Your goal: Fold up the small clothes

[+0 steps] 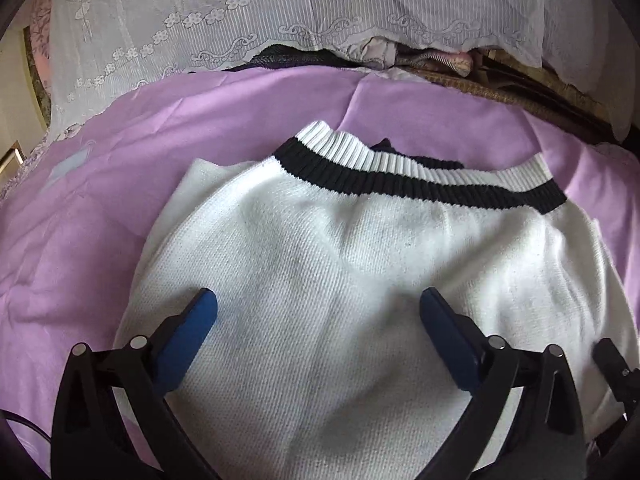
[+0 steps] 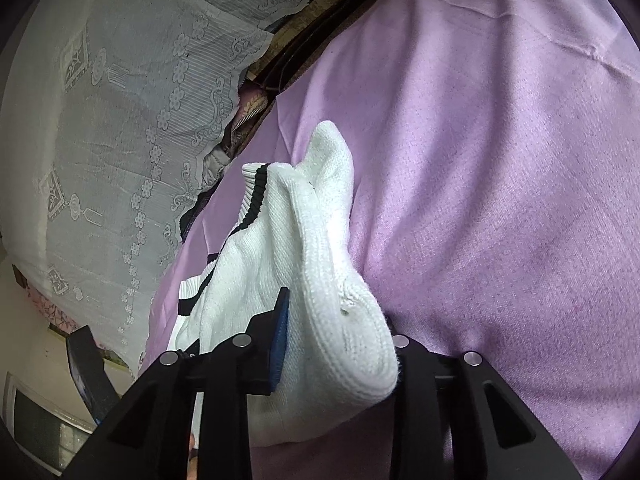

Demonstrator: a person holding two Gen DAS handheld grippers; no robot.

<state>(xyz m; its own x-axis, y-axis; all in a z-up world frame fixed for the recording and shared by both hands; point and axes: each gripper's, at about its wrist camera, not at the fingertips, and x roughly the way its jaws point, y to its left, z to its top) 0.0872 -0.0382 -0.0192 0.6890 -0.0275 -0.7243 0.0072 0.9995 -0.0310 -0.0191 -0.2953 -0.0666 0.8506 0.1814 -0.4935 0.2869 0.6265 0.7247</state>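
My right gripper (image 2: 320,344) pinches the white knit sweater's (image 1: 340,280) right edge; my left gripper (image 1: 318,320), spread, hovers mid-body.

A small white knitted sweater (image 1: 320,264) with a black-and-white ribbed band lies spread under the open left gripper (image 1: 318,300), band at its far end; one bunched white edge (image 2: 340,280) is lifted, pinched in the right gripper (image 2: 336,308)

left gripper (image 1: 318,306): fingers spread wide | right gripper (image 2: 336,320): fingers clamped on white knit
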